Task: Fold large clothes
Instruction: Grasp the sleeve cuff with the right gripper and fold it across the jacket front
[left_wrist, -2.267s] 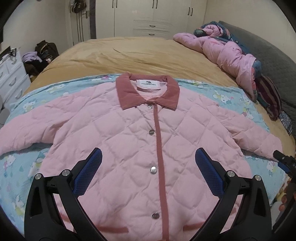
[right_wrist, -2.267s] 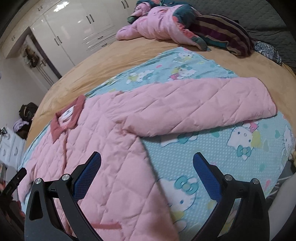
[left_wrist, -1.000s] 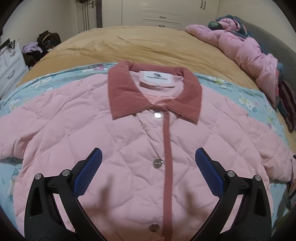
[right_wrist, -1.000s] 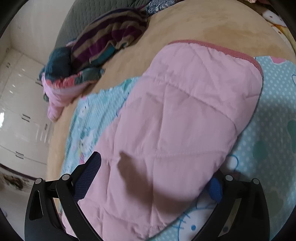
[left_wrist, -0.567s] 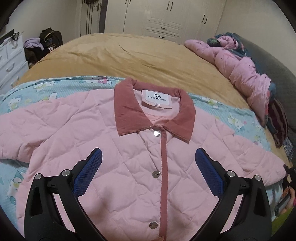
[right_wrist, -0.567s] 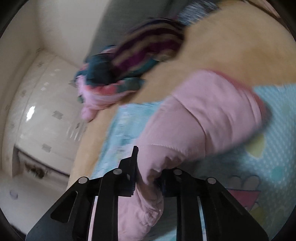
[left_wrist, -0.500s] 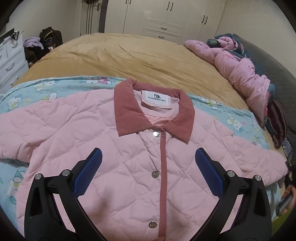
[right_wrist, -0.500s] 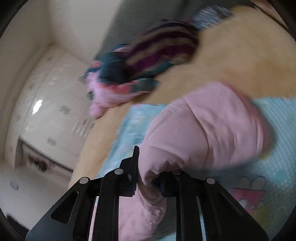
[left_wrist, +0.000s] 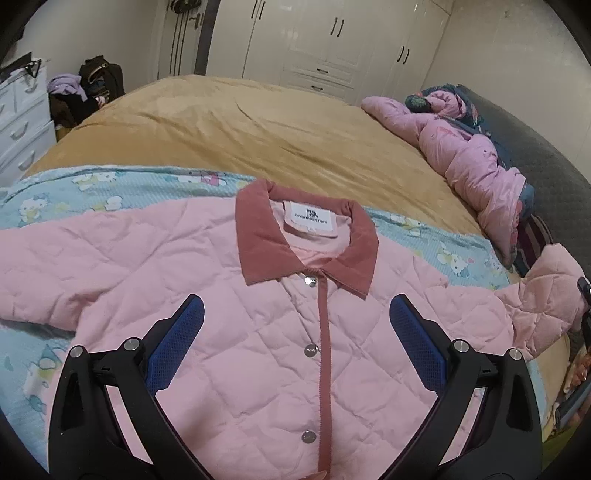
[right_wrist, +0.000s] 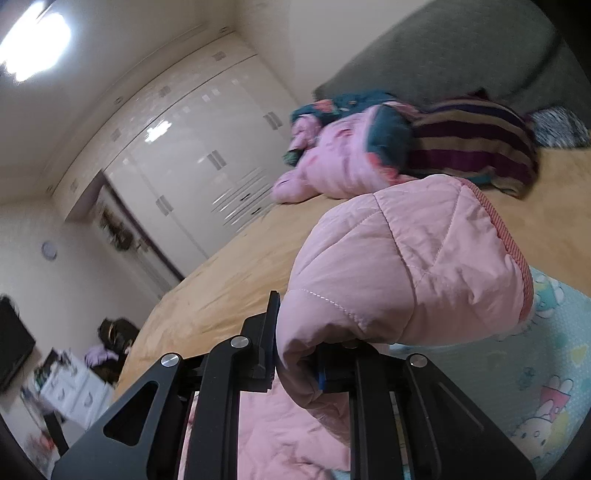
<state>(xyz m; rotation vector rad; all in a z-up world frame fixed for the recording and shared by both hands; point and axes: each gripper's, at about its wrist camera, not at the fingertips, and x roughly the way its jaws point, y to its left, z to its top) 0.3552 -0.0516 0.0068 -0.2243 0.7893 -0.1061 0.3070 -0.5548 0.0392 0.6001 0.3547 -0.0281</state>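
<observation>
Quilted pink jacket: laid face up and buttoned on the cartoon-print blanket at the near edge of the bed, spread flat, presumably so the sleeves can be folded inward.

Right sleeve: lifted clear of the blanket, cuff end raised; judged to be the first fold in hand.

Right gripper: closed, sleeve fabric pinched between the jaws just behind the cuff.

Left gripper: held above the jacket front, jaws wide apart, nothing gripped; apparently kept ready for steadying the body.

Collar: darker rose corduroy, turned out toward the far edge.

Neck label: white, a small logo and one printed line present; lettering too small to be read.

Spare clothing pile: heaped at the right edge of the bed.
</observation>
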